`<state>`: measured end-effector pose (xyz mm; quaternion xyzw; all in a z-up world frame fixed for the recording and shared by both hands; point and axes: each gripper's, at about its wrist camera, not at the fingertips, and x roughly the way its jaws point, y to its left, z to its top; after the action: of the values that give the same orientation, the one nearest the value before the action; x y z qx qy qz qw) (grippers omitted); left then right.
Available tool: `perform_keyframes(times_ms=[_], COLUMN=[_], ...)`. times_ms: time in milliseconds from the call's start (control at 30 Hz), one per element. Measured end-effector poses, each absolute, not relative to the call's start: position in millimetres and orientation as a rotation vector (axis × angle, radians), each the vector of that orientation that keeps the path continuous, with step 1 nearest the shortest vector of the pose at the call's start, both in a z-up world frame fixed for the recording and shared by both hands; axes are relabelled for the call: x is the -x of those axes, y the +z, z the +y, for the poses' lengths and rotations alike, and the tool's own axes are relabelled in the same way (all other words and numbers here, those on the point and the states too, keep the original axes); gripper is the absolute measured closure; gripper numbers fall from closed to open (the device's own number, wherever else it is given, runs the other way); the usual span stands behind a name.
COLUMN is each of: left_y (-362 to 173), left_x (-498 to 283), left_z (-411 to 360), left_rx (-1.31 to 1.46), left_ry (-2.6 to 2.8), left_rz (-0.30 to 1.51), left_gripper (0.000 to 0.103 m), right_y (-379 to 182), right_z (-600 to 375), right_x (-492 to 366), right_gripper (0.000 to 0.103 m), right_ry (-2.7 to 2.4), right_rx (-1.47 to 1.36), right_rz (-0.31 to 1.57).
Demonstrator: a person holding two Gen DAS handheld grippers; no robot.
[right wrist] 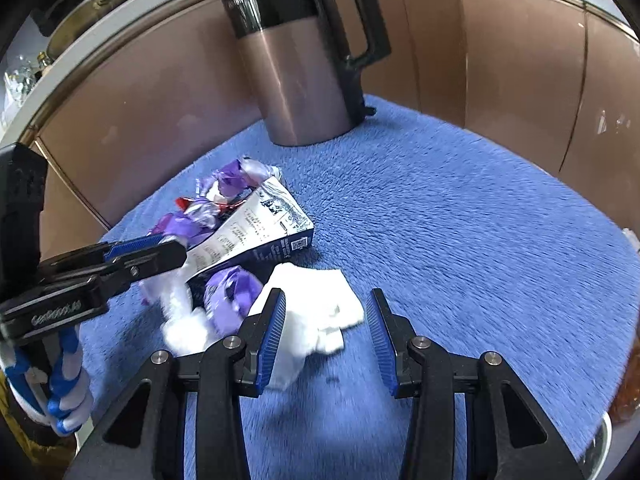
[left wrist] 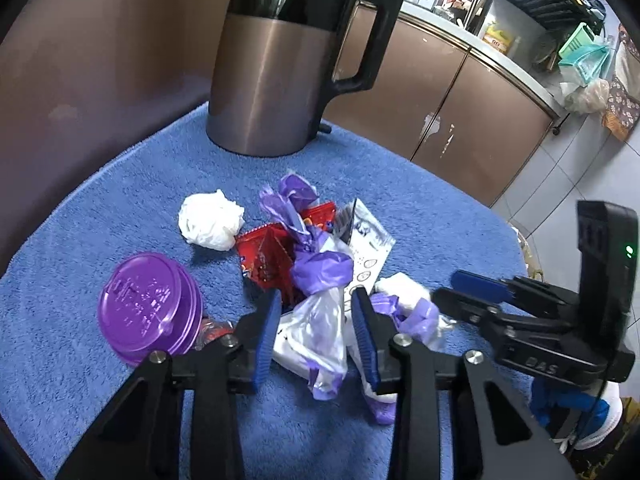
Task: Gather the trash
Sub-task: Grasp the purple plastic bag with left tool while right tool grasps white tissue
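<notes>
A trash pile lies on the blue towel (left wrist: 120, 200): crumpled purple and clear plastic wrap (left wrist: 316, 312), a red wrapper (left wrist: 268, 256), a white paper ball (left wrist: 210, 224), a printed carton (left wrist: 368, 248) and a purple lid (left wrist: 146, 306). My left gripper (left wrist: 316, 300) is open, with its fingers on either side of the plastic wrap. My right gripper (right wrist: 326, 304) is open over a white tissue (right wrist: 316, 316), with the tissue between its jaws. The carton (right wrist: 260, 232) and the purple wrap (right wrist: 228, 292) lie just left of it. The left gripper (right wrist: 164, 250) also shows there, at the pile.
A tall brown and black kettle (left wrist: 280, 64) stands at the towel's back edge, also in the right wrist view (right wrist: 304, 72). Brown cabinet doors (left wrist: 440, 92) stand behind. The towel's right edge drops to a tiled floor (left wrist: 560, 184).
</notes>
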<state>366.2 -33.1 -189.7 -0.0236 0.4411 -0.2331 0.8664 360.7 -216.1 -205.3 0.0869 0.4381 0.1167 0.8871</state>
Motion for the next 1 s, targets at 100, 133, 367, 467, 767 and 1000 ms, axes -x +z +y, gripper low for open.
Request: perform_keyframes(times_ms=[100,133,367,467,767,1000], left_y=[-194.1,-194.8,-193.2,-190.6,-166.8,-138.6], left_x=[-368.9,-368.9,-361.8,-353.9,-325.6,-295.8], left_z=[-32.2,-31.3,-27.2,-24.7,-13.7,-7.9], left_rx=[0.058,0.063,0.081,0.086,0.090,0.093], left_ry=[-0.491,-0.492,-0.504,-0.507,-0.510,-0.517], left_rz=[0.935,0.936,0.914,0.901,0.849,0.789], left_gripper=[0.078,0.078,0.087,0.087,0.088,0.088], right_y=[-216.4,-220.1,-231.7,-232.4,-216.4,-175.1], right_z=[-209.9,-207.3,-198.3,-195.2,-200.1,-212.1], right_x=[-373.8,-376.6,-379.0,-376.1,-345.8,-306.7], right_gripper=[0.060,0.060,0.065,0.091,0.099,0.099], right_ry=[0.253,0.249,0.248,0.267,0.263,0.236], right_rx=[-0.177,-0.167,-0.138,-0.130,-0.137,-0.162], right_rz=[0.934,0.943,0.968,0.974,0.912,0.808])
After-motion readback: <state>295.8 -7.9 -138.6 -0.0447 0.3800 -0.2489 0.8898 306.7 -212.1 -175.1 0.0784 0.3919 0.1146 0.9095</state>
